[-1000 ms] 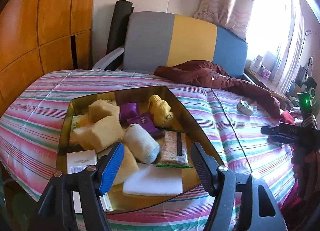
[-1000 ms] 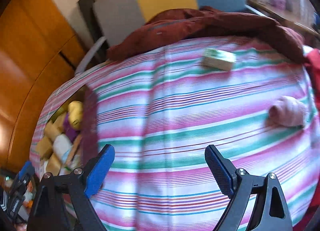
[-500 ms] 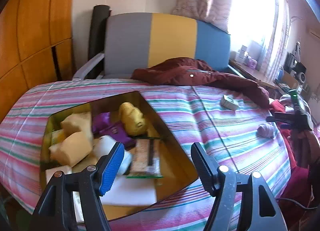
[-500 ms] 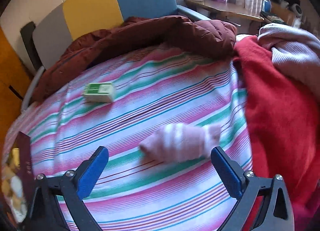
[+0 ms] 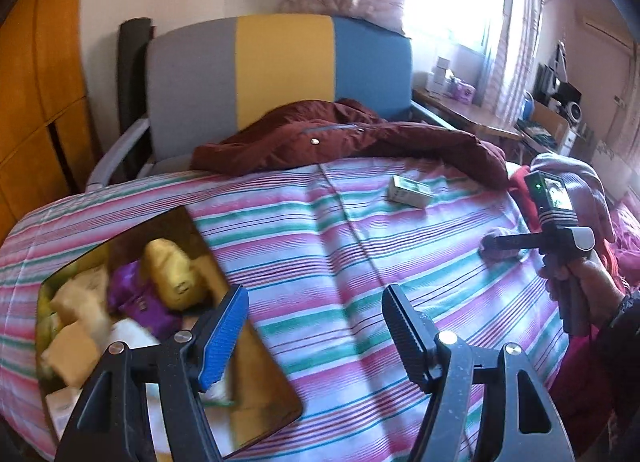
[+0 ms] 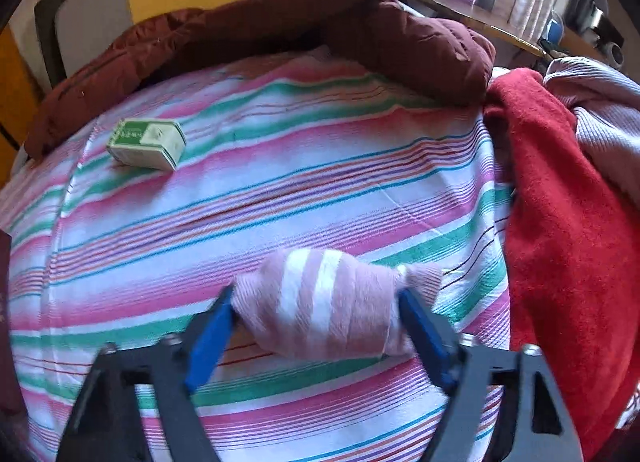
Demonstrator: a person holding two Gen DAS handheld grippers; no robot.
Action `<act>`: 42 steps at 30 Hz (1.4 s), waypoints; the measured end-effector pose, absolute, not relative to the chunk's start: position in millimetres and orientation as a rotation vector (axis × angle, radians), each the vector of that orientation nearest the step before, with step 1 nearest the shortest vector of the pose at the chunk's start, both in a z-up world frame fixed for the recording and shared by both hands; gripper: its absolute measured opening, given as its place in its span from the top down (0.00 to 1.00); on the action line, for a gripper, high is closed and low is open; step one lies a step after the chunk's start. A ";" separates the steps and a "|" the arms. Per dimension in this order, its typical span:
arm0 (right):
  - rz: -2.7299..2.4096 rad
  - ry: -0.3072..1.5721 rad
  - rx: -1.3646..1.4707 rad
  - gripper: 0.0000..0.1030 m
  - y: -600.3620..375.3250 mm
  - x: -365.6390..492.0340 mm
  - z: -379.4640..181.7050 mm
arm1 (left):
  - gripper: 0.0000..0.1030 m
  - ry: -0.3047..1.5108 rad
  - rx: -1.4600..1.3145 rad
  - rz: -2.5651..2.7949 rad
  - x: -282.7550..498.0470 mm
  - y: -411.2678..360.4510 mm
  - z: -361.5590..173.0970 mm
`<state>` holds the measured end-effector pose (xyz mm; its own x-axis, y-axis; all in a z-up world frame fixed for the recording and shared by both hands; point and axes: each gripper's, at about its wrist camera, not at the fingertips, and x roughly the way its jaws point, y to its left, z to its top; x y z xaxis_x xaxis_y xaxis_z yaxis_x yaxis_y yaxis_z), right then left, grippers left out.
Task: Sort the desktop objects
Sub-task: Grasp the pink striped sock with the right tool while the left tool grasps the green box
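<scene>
Pink-and-white striped rolled sock [image 6: 324, 310], lower centre of frame, lay between right gripper [image 6: 316, 322] fingers, both touching its ends; left gripper [image 5: 316, 326] gaped, holding nothing.

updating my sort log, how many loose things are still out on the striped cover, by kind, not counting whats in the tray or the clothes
Green and white box: 1, lying free toward the far side of the striped cover
Pink and white striped rolled socks: 1, between the fingers of the right gripper
Total: 2
</scene>
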<state>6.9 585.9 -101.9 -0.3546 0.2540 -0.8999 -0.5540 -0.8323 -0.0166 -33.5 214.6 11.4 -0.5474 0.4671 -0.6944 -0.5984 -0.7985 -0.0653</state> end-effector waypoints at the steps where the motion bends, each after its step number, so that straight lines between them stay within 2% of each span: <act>1: 2.204 0.401 -1.391 0.33 585.4 7.5 -101.3 | 0.32 0.249 -0.975 2.304 -35.3 222.9 10.3; 8: 2.220 0.384 -1.383 0.42 586.0 7.8 -98.6 | 0.31 0.279 -1.047 2.219 -57.0 278.7 -4.7; 14: 2.234 0.355 -1.376 0.44 582.5 8.3 -94.7 | 0.26 0.321 -1.052 2.173 -71.8 322.5 -15.6; 16: 2.248 0.343 -1.368 0.44 580.2 8.4 -92.6 | 0.19 0.341 -1.042 2.164 -76.8 336.7 -18.4; 23: 2.270 0.349 -1.348 0.44 576.9 9.0 -87.4 | 0.16 0.371 -1.023 2.108 -102.2 391.0 -28.5; 27: 2.283 0.359 -1.351 0.44 578.3 6.4 -87.6 | 0.06 0.407 -1.003 2.096 -115.0 421.2 -35.7; 42: 2.289 0.390 -1.355 0.44 581.0 6.5 -87.8 | 0.02 0.540 -1.041 2.118 -154.4 500.7 -73.8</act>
